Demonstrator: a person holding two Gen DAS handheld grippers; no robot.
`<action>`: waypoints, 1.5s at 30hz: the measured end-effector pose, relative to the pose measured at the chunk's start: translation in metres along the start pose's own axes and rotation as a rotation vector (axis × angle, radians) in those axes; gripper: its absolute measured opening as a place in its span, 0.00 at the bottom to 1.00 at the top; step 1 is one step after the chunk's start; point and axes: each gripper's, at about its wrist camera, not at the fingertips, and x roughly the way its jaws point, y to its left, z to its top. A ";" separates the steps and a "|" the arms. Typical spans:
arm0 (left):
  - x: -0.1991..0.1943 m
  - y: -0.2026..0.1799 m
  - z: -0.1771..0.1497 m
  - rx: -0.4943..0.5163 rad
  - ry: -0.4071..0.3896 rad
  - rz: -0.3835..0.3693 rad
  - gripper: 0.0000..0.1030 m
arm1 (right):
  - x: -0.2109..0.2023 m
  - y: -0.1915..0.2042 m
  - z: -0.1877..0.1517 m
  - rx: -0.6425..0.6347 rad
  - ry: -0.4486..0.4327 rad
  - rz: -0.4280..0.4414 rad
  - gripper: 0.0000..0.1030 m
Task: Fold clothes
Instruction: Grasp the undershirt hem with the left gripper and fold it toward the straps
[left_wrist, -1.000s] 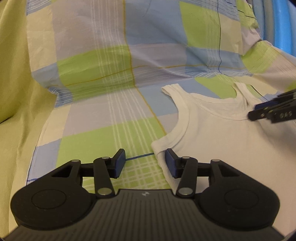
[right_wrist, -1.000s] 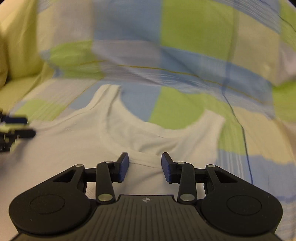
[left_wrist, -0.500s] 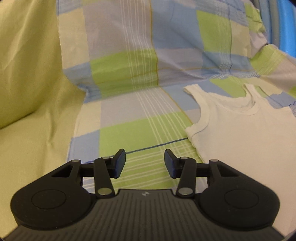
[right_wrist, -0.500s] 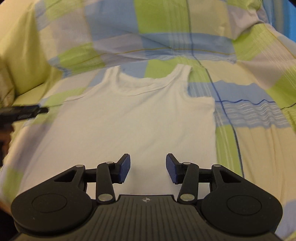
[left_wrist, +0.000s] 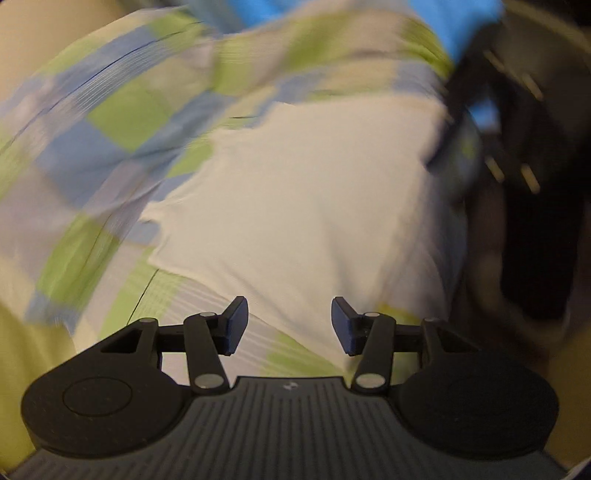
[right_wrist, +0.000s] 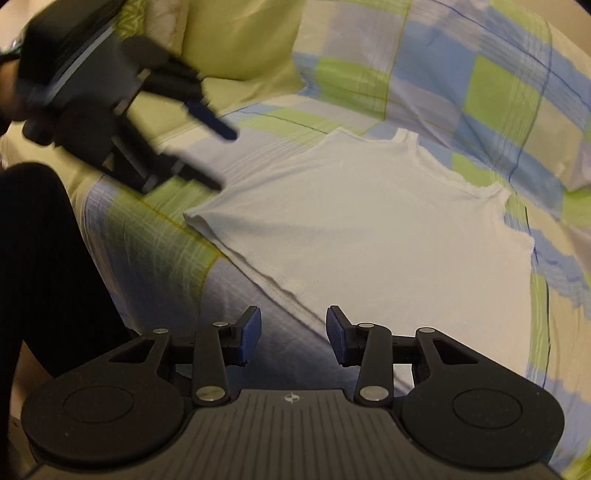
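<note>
Vest (right_wrist: 369, 229) lies flat on the bed (right_wrist: 498, 96); both hand-held grippers (left_wrist: 290, 323) (right_wrist: 293, 332) gape wide, empty. A one-layer pinch at the hem could skew the fold.

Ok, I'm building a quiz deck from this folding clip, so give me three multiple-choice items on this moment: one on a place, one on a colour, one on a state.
1. Where does the tank top lie?
A. Hung on a chair
B. Spread flat on the checked bedsheet
C. Inside a basket

2. What colour is the tank top?
A. White
B. Red
C. Black

3. How do the left gripper and right gripper stand?
A. Both shut on the cloth
B. One shut, one open
C. Both open, holding nothing

Key: 1 B, the top lies flat with the sheet showing all round it. 2 A, it reads plain white against the green, blue and cream squares. 3 C, in each wrist view the jaws stand apart with no cloth between them.
</note>
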 end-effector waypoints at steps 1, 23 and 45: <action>0.003 -0.010 -0.001 0.054 0.018 -0.003 0.40 | -0.002 -0.002 -0.002 0.019 -0.003 -0.007 0.39; 0.012 -0.008 0.014 -0.040 0.022 0.066 0.03 | 0.014 0.023 -0.014 -0.133 -0.055 -0.204 0.52; -0.004 0.024 0.018 -0.126 -0.013 0.049 0.03 | 0.059 -0.062 -0.042 -0.470 0.218 -0.556 0.24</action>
